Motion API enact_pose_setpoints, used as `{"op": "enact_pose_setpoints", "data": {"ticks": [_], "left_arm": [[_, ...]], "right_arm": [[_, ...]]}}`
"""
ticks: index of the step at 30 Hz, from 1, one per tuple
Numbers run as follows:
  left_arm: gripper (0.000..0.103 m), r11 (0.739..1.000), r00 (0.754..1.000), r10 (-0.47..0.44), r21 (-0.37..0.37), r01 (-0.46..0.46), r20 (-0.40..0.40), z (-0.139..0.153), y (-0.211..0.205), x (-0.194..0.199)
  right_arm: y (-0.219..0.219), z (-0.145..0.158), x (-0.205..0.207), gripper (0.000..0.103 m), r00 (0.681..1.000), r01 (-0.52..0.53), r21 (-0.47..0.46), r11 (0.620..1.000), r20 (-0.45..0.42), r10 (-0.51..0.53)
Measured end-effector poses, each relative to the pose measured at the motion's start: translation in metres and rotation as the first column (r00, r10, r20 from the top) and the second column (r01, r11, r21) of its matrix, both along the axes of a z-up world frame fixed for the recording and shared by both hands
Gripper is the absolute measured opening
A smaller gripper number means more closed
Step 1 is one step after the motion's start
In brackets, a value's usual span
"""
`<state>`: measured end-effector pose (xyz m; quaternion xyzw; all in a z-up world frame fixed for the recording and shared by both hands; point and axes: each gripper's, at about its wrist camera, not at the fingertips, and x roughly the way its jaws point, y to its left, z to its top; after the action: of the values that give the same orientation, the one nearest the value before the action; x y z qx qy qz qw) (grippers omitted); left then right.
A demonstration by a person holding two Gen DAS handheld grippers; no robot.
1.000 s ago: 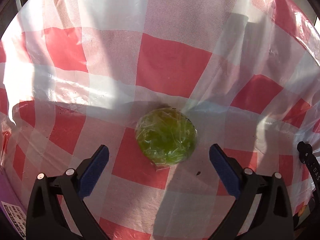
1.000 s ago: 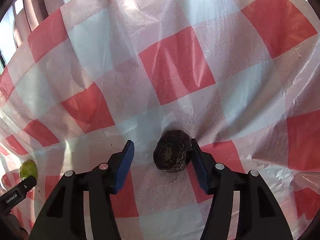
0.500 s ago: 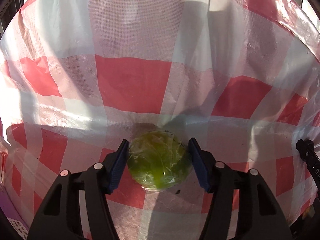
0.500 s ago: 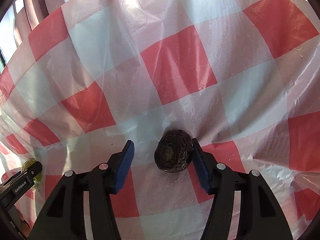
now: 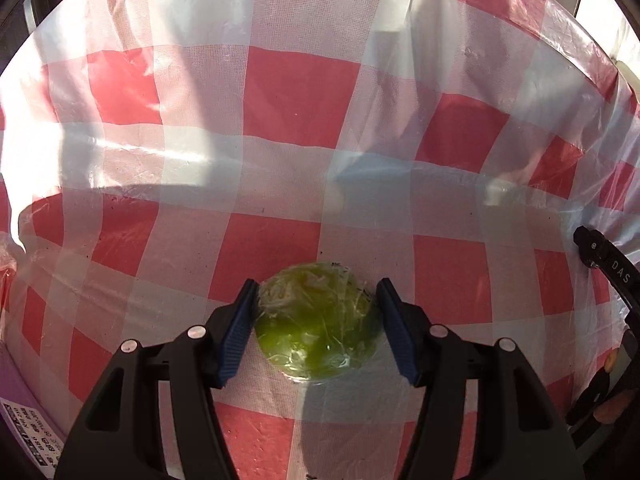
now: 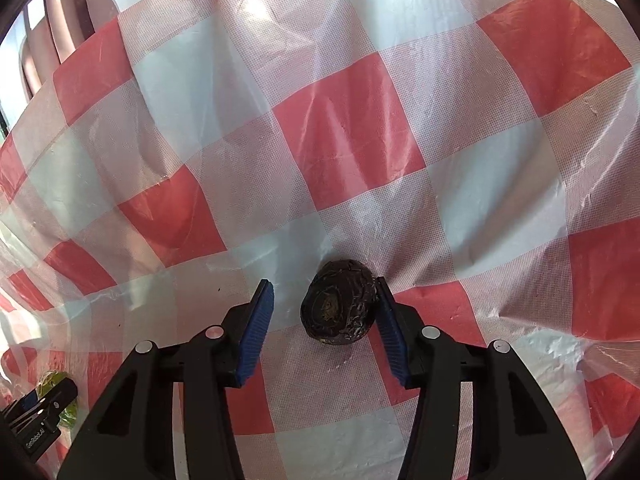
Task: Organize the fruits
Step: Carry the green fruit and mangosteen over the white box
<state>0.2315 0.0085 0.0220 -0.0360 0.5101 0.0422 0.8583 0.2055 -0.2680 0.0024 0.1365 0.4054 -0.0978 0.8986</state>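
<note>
The green fruit (image 5: 318,322), wrapped in clear film, sits clamped between both blue pads of the left gripper (image 5: 318,326), out on the checked cloth (image 5: 300,96) well in from its far edge. The dark wrinkly fruit (image 6: 339,307) lies on the same cloth inside the right gripper (image 6: 322,326); its jaws are closing, with the right pad touching it and the left pad still a gap away.
</note>
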Motion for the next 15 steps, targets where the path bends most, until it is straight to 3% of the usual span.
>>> {"op": "enact_pose_setpoints", "data": {"ticks": [1,6,15], "left_arm": [[0.06,1.0,1.0,-0.005,-0.004,0.005,-0.004,0.0,0.002,-0.006],[0.06,0.998,0.998,-0.057,-0.032,0.056,-0.023,0.002,0.001,-0.041],[0.06,0.976,0.979,-0.187,-0.127,0.176,-0.077,0.007,-0.003,-0.135]], "right_arm": [[0.002,0.0,-0.002,0.037,1.0,-0.005,-0.007,1.0,-0.002,0.005],[0.017,0.0,-0.035,0.035,0.999,-0.035,0.021,0.999,-0.014,0.035],[0.041,0.0,-0.163,0.035,0.997,-0.03,0.11,0.993,-0.07,0.038]]}}
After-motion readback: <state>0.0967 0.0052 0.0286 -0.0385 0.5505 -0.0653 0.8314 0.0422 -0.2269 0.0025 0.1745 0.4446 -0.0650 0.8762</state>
